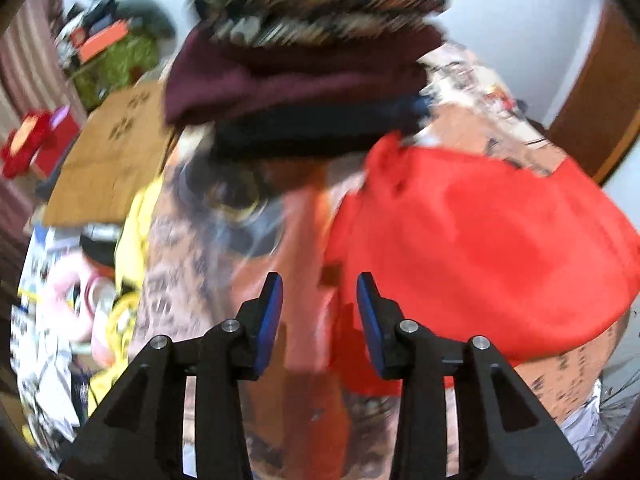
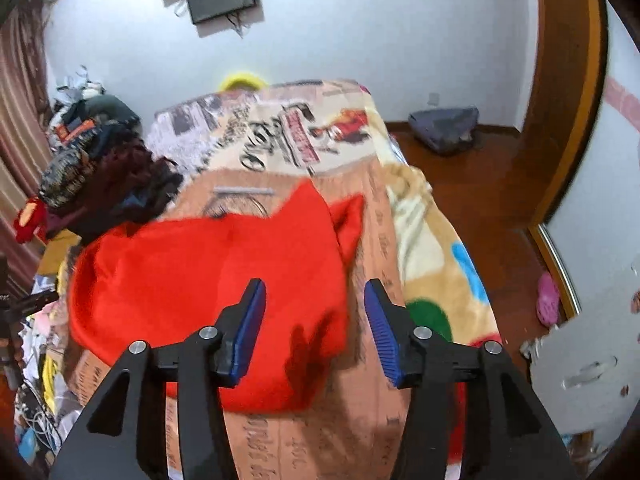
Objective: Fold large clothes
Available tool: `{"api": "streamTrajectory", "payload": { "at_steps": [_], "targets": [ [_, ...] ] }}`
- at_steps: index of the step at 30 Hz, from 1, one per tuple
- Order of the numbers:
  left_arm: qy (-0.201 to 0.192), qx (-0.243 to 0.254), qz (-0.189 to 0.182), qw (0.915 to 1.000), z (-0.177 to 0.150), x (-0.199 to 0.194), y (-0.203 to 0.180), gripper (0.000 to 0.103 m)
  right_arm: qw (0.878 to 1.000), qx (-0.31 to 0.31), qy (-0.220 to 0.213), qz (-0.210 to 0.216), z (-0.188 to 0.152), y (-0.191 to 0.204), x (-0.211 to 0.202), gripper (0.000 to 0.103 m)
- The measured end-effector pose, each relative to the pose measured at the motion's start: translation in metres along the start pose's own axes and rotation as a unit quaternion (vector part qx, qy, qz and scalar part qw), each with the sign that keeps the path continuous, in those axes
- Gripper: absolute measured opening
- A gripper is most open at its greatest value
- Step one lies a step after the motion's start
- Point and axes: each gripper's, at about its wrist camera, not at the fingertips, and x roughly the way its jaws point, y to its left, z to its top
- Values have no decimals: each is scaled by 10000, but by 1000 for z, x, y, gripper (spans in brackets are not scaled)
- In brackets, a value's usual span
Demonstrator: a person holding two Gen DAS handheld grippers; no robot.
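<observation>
A folded red garment (image 2: 208, 276) lies on the printed blanket that covers the bed (image 2: 304, 140). In the right wrist view my right gripper (image 2: 316, 320) hovers over the garment's near right edge, jaws open, nothing between the blue pads (image 2: 250, 320). In the left wrist view the same red garment (image 1: 480, 248) sits to the right, and my left gripper (image 1: 320, 320) hangs open above the blanket (image 1: 240, 280) just off the garment's left edge, holding nothing. The left view is blurred.
A stack of folded clothes (image 1: 304, 76), patterned on top, maroon and dark below, stands beyond the red garment. A cardboard sheet (image 1: 112, 152) and clutter lie left of the bed. Right of the bed are wooden floor (image 2: 472, 184), a grey bag (image 2: 444, 126) and a wooden door frame (image 2: 568, 92).
</observation>
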Motion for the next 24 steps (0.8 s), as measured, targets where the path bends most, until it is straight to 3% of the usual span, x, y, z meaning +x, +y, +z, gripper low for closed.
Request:
{"api": "streamTrajectory", "payload": {
  "at_steps": [5,10,16,20,24],
  "targets": [
    [-182,361,-214,9990,31,5,-28,44,9992,-190,227,276,21,8,26,48],
    [61,378,-211,9990,59,42,-36,44,9950,-263,869,412,46,4,76,48],
    [400,101,-93,9991,73,95,-12,44,9860,-448,1570,348,69,-7,143,48],
    [670,-203,-494,9963,75,123,3,44,9747,-606,2109,427,73,-9,192,48],
    [699,-304,-898,9930,79,140,5,44,9718,-545,2233,531,72,-11,223,48]
  ]
}}
